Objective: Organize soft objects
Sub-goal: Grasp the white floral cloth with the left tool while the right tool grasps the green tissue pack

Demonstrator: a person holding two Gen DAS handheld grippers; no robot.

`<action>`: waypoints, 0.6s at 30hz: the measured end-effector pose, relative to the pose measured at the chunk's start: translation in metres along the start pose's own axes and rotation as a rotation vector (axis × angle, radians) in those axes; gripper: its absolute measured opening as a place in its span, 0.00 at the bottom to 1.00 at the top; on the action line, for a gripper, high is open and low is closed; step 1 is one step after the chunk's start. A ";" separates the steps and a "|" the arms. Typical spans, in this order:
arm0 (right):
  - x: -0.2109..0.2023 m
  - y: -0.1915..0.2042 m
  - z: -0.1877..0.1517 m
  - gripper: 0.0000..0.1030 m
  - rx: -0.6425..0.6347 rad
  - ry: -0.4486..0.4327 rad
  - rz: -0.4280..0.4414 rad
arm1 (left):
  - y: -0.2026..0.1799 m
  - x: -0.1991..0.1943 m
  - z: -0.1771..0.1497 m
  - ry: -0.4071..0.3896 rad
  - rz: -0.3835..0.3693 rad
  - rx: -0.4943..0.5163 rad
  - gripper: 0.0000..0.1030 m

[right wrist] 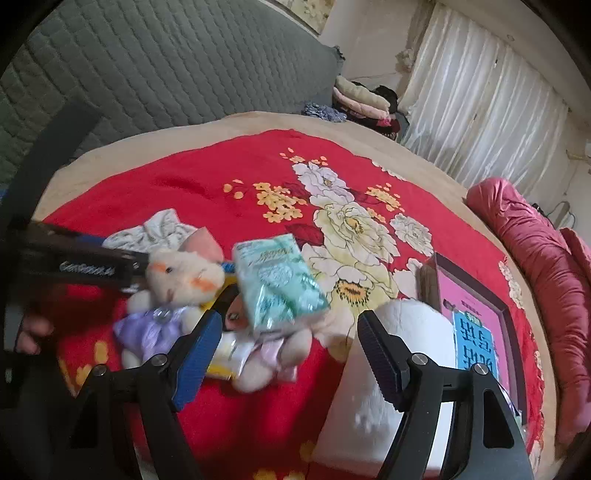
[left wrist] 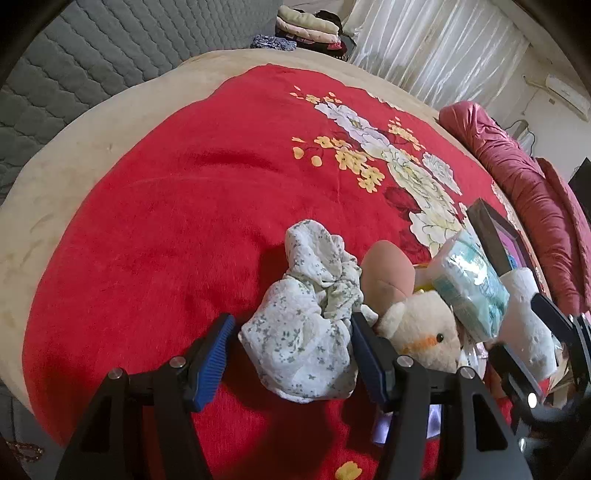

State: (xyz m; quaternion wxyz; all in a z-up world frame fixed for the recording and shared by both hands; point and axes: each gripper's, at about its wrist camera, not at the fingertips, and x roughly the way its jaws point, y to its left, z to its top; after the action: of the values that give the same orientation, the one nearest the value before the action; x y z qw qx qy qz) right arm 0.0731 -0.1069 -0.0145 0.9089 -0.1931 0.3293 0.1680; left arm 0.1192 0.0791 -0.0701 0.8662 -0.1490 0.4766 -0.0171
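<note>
A crumpled white floral cloth [left wrist: 303, 339] lies on the red flowered blanket [left wrist: 166, 221]. My left gripper [left wrist: 291, 321] is open and straddles it, and its pads do not press on it. To the right lies a cream plush bunny [left wrist: 417, 328] in a purple dress [right wrist: 147, 328], with a mint tissue pack [right wrist: 277, 284] resting on the pile. My right gripper [right wrist: 290, 317] is open just before the tissue pack and holds nothing. A white paper roll [right wrist: 410, 332] lies behind its right finger. In the right wrist view the left gripper [right wrist: 81, 266] shows as a dark blur.
A pink book in a dark frame [right wrist: 476, 325] lies to the right of the roll. A yellow packet [right wrist: 225, 358] sticks out from under the plush. A maroon quilt [right wrist: 535, 251] runs along the right edge, and folded clothes [left wrist: 310, 26] are stacked at the back. A hand [right wrist: 33, 332] shows at the left.
</note>
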 end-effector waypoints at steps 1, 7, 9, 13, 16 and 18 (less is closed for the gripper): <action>0.004 -0.001 0.002 0.75 0.003 0.001 -0.002 | 0.000 0.000 0.000 0.000 0.003 0.003 0.61; 0.024 -0.006 0.014 0.75 0.000 -0.001 0.005 | -0.002 0.003 0.000 -0.003 0.017 0.021 0.61; 0.031 -0.004 0.016 0.75 -0.013 0.000 0.017 | -0.003 0.005 0.001 -0.004 0.023 0.026 0.61; 0.042 0.002 0.019 0.75 -0.038 0.010 0.026 | -0.003 0.006 0.002 -0.009 0.030 0.029 0.60; 0.050 0.005 0.020 0.75 -0.044 0.016 0.032 | -0.003 0.007 0.003 -0.011 0.030 0.028 0.60; 0.055 0.007 0.020 0.75 -0.045 0.027 0.025 | -0.002 0.008 0.004 -0.012 0.028 0.027 0.60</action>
State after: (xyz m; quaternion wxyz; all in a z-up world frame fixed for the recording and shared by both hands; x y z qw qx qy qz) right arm 0.1205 -0.0823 -0.0384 0.8976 -0.2117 0.3400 0.1844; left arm 0.1269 0.0768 -0.0742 0.8711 -0.1308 0.4733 -0.0103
